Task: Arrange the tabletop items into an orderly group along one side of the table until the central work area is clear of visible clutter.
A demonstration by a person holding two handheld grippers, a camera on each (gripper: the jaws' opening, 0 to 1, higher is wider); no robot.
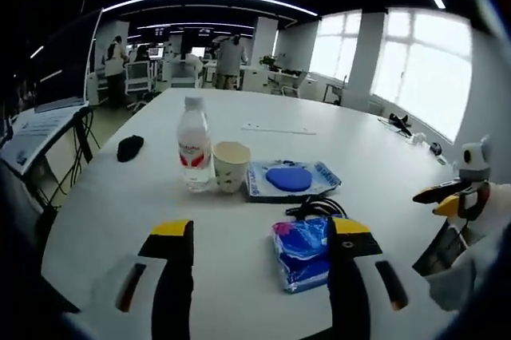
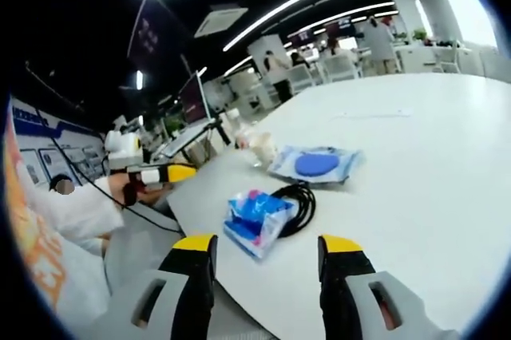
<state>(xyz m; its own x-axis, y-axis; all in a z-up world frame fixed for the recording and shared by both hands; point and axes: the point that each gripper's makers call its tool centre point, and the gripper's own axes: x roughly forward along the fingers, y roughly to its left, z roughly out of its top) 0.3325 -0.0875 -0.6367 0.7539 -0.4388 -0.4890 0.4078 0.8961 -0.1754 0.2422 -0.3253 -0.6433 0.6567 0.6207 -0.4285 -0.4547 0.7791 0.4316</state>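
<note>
Left gripper view: the left gripper [image 1: 259, 236] hovers low over the near part of the round white table [image 1: 144, 196], its yellow-tipped black jaws spread wide apart and holding nothing. Past the jaws stands a clear plastic water bottle with a white cap and red-and-white label [image 1: 193, 152], upright; its contents cannot be made out. Just beside it, touching or nearly so, stands a pale paper cup [image 1: 230, 164], upright and open at the top; the inside is too small to read. Next along lies a flat blue-and-white wet-wipe pack with a blue oval lid [image 1: 291, 179]. Nearer the camera lies a coiled black cable [image 1: 315, 210], and beside that a crumpled blue plastic packet with pink print [image 1: 302, 252], partly behind the left gripper's right-hand jaw. A small black object [image 1: 129, 148] lies apart near the table's left edge, and a thin white strip [image 1: 279, 128] lies farther back on the table. The right gripper [image 1: 447, 196] enters at the right edge; its jaw state cannot be told there. Right gripper view: the right gripper [image 2: 264, 254] has its jaws spread apart, empty, just off the table edge [image 2: 415, 196]. Ahead lie the blue packet [image 2: 257, 220], the cable [image 2: 297, 200] touching it, the wipe pack [image 2: 315, 164] and the cup [image 2: 261, 148]. The left gripper [image 2: 164, 174] shows at left.
</note>
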